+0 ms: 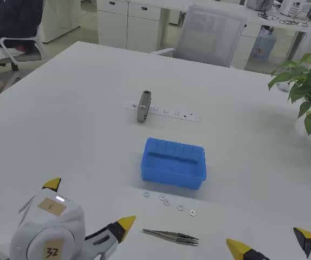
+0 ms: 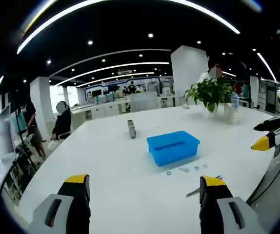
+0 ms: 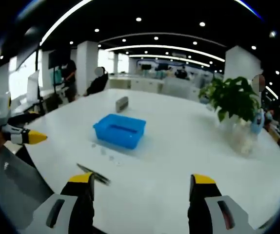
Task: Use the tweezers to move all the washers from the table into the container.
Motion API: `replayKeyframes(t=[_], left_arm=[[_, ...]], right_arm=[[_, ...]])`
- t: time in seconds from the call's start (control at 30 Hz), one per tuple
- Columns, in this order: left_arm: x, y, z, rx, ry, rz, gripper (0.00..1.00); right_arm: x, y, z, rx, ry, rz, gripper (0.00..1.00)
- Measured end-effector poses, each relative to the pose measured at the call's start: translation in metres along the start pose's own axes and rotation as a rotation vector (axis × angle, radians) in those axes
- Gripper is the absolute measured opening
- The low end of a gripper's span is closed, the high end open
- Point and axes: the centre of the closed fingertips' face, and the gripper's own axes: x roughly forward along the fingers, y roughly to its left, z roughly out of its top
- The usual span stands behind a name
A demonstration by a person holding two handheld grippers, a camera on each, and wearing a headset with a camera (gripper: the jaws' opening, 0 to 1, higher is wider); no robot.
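Observation:
A blue rectangular container (image 1: 174, 162) (image 2: 173, 146) (image 3: 120, 129) sits mid-table. Several small metal washers (image 1: 166, 201) (image 2: 185, 169) (image 3: 103, 153) lie in a loose row on the white table just in front of it. Steel tweezers (image 1: 171, 235) (image 3: 93, 174) lie flat nearer to me, below the washers; their tip shows in the left gripper view (image 2: 194, 191). My left gripper (image 1: 89, 202) (image 2: 145, 192) is open at the lower left, nothing between its yellow-tipped jaws. My right gripper (image 1: 272, 241) (image 3: 141, 190) is open at the lower right, to the right of the tweezers.
A grey block (image 1: 144, 105) stands on a white power strip (image 1: 163, 111) behind the container. A potted plant (image 1: 308, 86) (image 3: 232, 100) is at the right edge of the table. Office chairs (image 1: 209, 35) and a seated person (image 1: 4, 32) are beyond the far edge.

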Motion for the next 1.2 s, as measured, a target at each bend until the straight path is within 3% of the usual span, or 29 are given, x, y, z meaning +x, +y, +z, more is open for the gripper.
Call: replayKeyframes(t=[1.2], left_arm=[[0.0003, -0.0039, -0.0033, 0.021, 0.02, -0.014, 0.92]], right_arm=[[0.0017, -0.0003, -0.0019, -0.018, 0.003, -0.002, 0.76]])
